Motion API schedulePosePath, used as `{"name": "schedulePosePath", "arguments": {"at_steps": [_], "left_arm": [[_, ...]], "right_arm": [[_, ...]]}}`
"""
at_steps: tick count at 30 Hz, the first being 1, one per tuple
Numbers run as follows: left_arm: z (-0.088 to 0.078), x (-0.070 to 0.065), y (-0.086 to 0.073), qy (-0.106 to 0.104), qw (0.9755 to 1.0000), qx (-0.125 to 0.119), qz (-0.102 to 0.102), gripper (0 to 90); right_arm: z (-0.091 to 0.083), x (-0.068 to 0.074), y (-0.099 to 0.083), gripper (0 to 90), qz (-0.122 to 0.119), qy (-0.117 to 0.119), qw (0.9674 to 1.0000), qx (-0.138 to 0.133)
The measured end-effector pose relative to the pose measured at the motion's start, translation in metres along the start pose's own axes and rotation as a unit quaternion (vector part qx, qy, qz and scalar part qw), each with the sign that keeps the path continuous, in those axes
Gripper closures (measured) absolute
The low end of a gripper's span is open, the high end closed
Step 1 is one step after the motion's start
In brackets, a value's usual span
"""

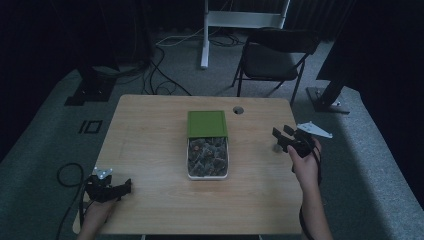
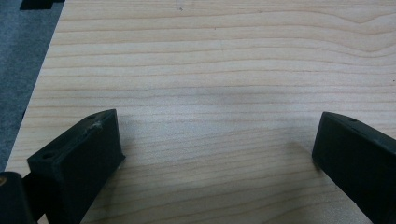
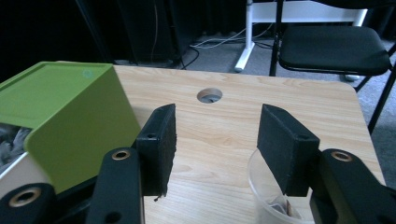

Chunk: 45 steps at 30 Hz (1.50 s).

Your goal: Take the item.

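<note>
The left gripper (image 1: 120, 190) hovers low over the table's (image 1: 150, 150) near-left corner, jaws spread and empty. The right gripper (image 1: 281, 137), also spread, is angled above a clear cup (image 3: 273, 193) beside the white tray (image 1: 208, 176) with its green lid (image 1: 207, 123). No writing is legible.

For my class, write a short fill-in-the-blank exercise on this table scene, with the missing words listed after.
1. The lid slid partway off the white box is ____ in colour.
2. Behind the table stands a black folding ____.
3. The left gripper has its fingers ____, with bare wood between them.
4. The round hole lies near the table's ____ edge.

Missing words: green; chair; open; far
</note>
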<state>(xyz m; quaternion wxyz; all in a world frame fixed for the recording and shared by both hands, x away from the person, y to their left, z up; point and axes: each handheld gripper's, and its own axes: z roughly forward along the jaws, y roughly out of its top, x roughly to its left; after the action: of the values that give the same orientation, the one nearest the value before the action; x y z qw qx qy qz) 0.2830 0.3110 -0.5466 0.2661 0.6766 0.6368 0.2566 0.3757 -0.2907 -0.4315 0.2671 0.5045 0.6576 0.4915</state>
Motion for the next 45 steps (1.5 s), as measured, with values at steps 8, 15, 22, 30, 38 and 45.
{"name": "schedulePosePath", "arguments": {"at_steps": [8,15,22,30,38,45], "left_arm": [[0.0,0.0,0.0,0.0,1.0,0.0,0.0,1.9],[0.0,0.0,0.0,0.0,1.0,0.0,0.0,1.9],[0.0,0.0,0.0,0.0,1.0,0.0,0.0,1.9],[0.0,0.0,0.0,0.0,1.0,0.0,0.0,2.0],[0.0,0.0,0.0,0.0,1.0,0.0,0.0,1.9],[0.0,0.0,0.0,0.0,1.0,0.0,0.0,1.9]], "right_arm": [[-0.006,0.013,0.0,40.8,-0.021,0.023,0.9995,-0.006],[-0.014,0.024,-0.003,38.3,-0.035,0.039,0.9985,-0.016],[-0.022,0.033,-0.008,37.0,-0.039,0.048,0.9979,-0.018],[-0.029,0.04,-0.021,36.9,-0.055,0.061,0.9966,-0.009],[-0.032,0.045,-0.035,36.3,-0.064,0.068,0.9956,0.006],[-0.034,0.047,-0.048,35.1,-0.06,0.075,0.9952,0.016]]}}
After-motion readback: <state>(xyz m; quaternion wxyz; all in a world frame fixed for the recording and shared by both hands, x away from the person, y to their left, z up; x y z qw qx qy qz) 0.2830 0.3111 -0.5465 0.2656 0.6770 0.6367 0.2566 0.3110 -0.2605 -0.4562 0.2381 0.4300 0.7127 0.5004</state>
